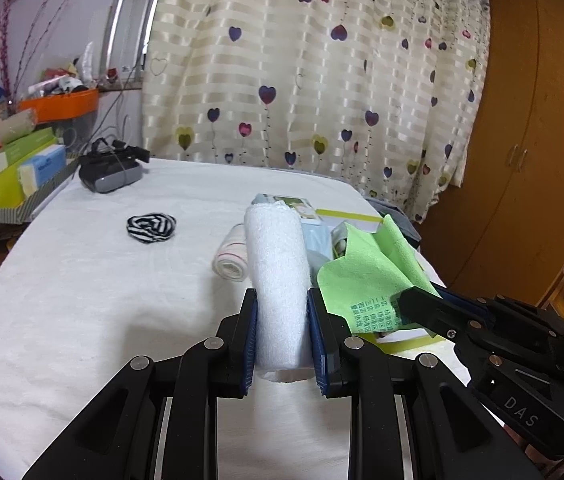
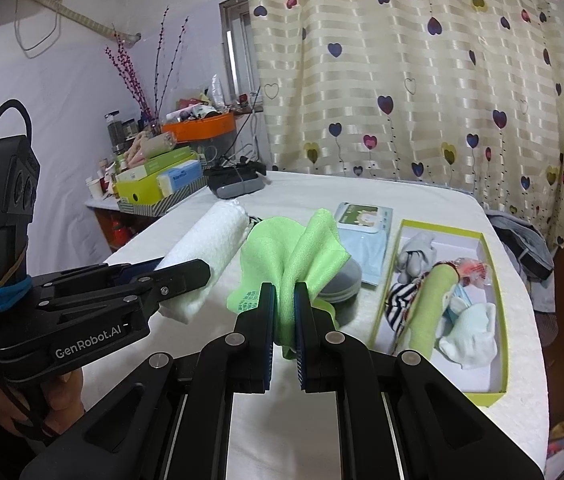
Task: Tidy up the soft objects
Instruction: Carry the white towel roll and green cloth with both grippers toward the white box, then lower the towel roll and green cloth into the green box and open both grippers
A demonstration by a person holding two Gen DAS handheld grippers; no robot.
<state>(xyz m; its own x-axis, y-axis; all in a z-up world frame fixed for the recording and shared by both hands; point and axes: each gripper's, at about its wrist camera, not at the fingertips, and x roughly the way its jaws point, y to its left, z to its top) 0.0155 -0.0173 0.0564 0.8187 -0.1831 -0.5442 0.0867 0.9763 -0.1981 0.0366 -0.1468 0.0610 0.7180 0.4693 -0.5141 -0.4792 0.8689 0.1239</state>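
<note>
My left gripper (image 1: 282, 320) is shut on a rolled white towel (image 1: 278, 276) and holds it above the white table (image 1: 82, 300); the towel also shows in the right wrist view (image 2: 210, 248). My right gripper (image 2: 284, 304) is shut on a crumpled green cloth (image 2: 298, 252), lifted just right of the towel; the cloth also shows in the left wrist view (image 1: 366, 276). A green-rimmed box (image 2: 498, 392) on the right holds several soft items. A striped black-and-white sock ball (image 1: 151, 227) and a small white-pink roll (image 1: 231, 261) lie on the table.
A blue tissue pack (image 2: 364, 232) and a round grey dish (image 2: 342, 284) lie behind the cloth. A black headset (image 1: 112, 170) sits at the far left corner. A cluttered side shelf with boxes (image 1: 10, 176) stands left. A curtain (image 1: 314, 68) hangs behind.
</note>
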